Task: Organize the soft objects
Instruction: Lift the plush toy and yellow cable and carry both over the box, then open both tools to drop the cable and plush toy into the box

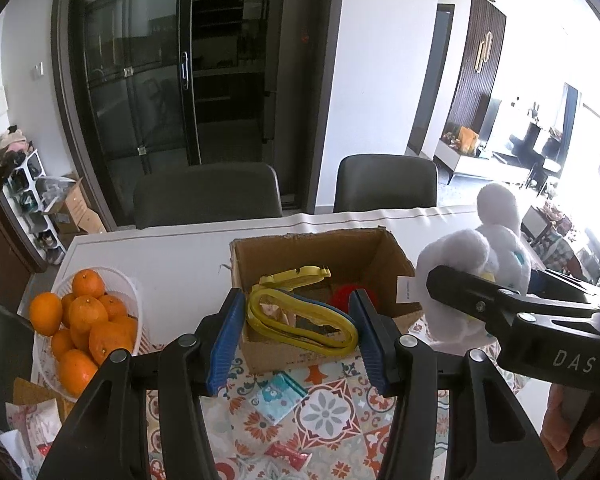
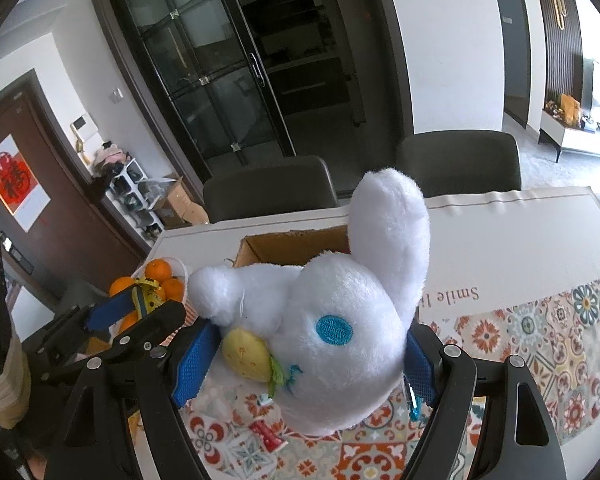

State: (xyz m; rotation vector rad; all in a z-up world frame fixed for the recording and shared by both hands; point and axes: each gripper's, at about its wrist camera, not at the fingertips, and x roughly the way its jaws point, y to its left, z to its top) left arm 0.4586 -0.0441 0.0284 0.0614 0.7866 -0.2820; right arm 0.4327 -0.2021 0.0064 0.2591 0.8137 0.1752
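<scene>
- Your right gripper is clamped on the white plush toy; its blue pads press in on both sides of the body.
- The plush, with a blue embroidered eye and a small yellow piece at its front, is held in the air to the right of the cardboard box, one long ear pointing up.
- Your left gripper has its fingers spread apart with nothing between them, just in front of the box's near wall.
- The box stands open on the patterned tablecloth and holds a yellow band, a yellow flat piece and something red.
- A white basket of oranges sits left of the box, apart from it.
</scene>
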